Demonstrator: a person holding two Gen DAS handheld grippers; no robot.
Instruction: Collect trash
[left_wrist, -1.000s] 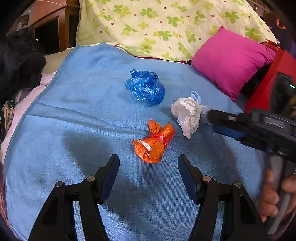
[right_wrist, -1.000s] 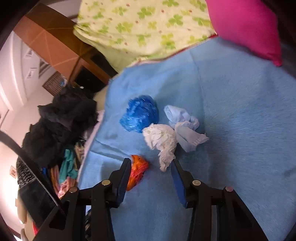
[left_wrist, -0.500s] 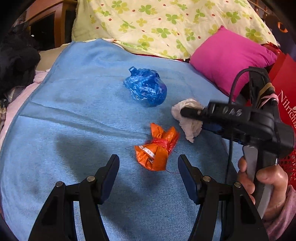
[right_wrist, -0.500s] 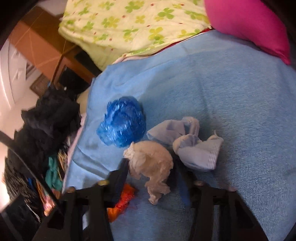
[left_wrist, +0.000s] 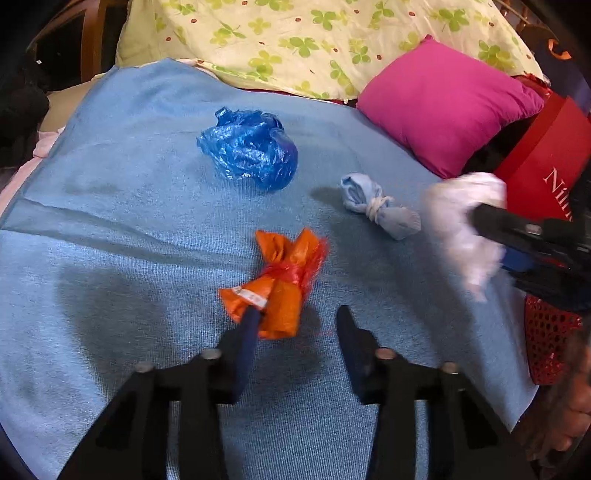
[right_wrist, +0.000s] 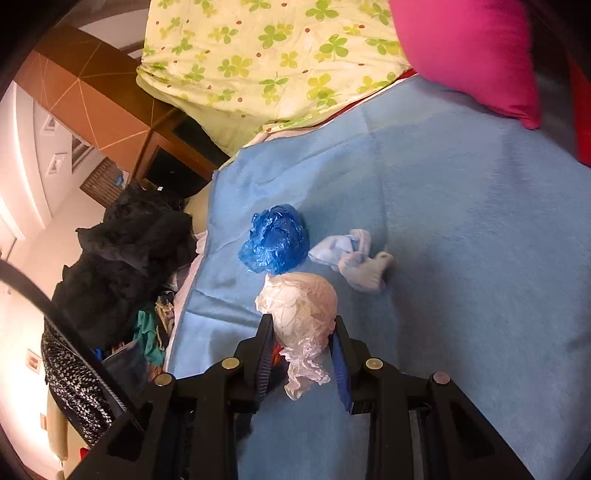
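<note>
Your left gripper (left_wrist: 295, 321) is nearer the orange wrapper (left_wrist: 279, 282) on the bed (left_wrist: 110, 221): its jaws are spread, one tip at the wrapper's near end, long axis tilted away rightward. Your right gripper (right_wrist: 301, 332) pinches the white wad (right_wrist: 299, 310).

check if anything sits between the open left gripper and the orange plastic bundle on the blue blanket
Nothing visible does. The left gripper is open right at the knotted orange plastic bundle, one finger tip overlapping its near end; the blue blanket lies bare around it.
</note>
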